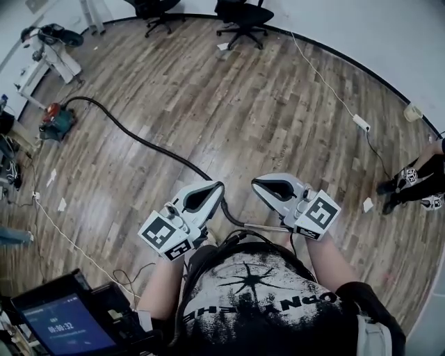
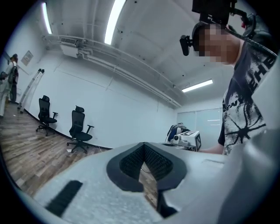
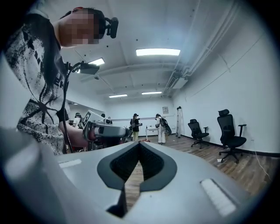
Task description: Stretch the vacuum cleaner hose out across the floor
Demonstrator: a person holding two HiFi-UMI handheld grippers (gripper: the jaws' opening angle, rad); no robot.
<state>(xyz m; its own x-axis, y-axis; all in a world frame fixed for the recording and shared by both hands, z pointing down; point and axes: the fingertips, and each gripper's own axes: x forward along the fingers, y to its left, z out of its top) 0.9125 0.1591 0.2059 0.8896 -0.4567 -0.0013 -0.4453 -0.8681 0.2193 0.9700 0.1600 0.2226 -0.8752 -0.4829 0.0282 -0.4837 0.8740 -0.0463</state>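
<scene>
The vacuum cleaner (image 1: 55,119), red and green, stands on the wooden floor at the far left. Its black hose (image 1: 139,141) runs in a long curve from the machine toward me and ends on the floor below my hands, near my body. My left gripper (image 1: 217,186) hovers above the near stretch of the hose, jaws shut and empty. My right gripper (image 1: 257,183) is level with it, a little to the right, also shut with nothing held. In the left gripper view the left gripper (image 2: 143,146) points up at the room, and so does the right gripper (image 3: 139,144) in its own view.
Two black office chairs (image 1: 240,17) stand by the far wall. A white power strip (image 1: 361,123) with its cable lies at the right, near another person's feet (image 1: 410,184). A thin white cable (image 1: 69,240) crosses the floor at left. A screen device (image 1: 66,323) sits at bottom left.
</scene>
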